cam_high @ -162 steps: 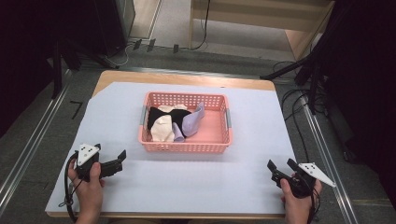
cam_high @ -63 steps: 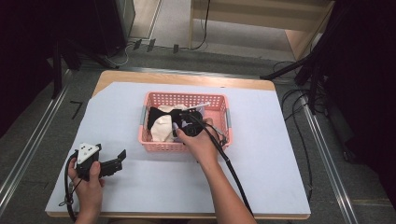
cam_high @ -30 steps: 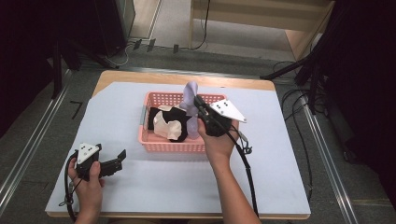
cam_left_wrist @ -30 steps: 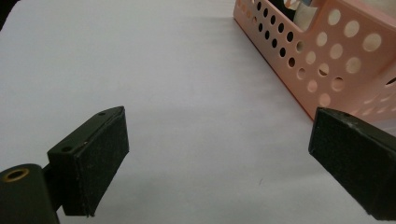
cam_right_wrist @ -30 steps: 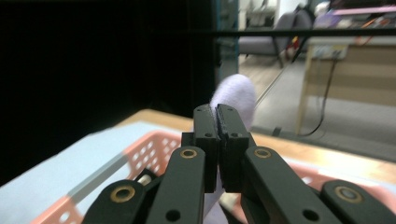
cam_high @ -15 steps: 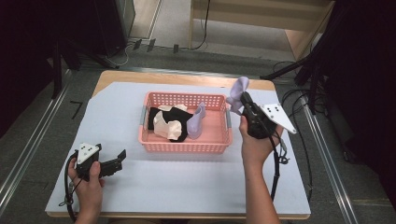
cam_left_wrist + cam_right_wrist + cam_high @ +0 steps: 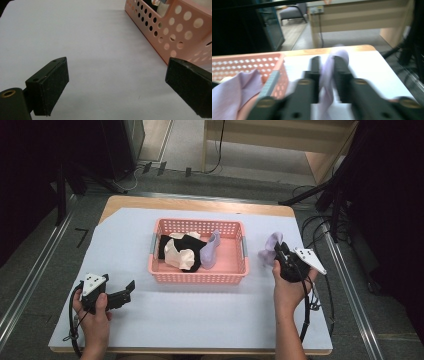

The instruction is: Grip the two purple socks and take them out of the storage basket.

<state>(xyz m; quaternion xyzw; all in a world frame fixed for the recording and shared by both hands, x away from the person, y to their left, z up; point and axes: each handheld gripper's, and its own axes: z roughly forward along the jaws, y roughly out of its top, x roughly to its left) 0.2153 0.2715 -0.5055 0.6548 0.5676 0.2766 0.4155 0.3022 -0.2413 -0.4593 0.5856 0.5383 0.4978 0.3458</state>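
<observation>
Right hand-held gripper point(image 7: 278, 251), right of the pink basket point(image 7: 198, 276), with a lilac sock point(image 7: 270, 248) between jaws that have just been opening, the cloth now loose. Lower it onto the white surface point(image 7: 200, 315) clear of the rim, then spread wider. Left hand-held gripper point(image 7: 131, 287) rests open, empty.

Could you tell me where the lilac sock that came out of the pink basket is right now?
In the high view, the lilac sock is right of the pink basket, between the jaws of the right gripper, which have just been opening.
</observation>
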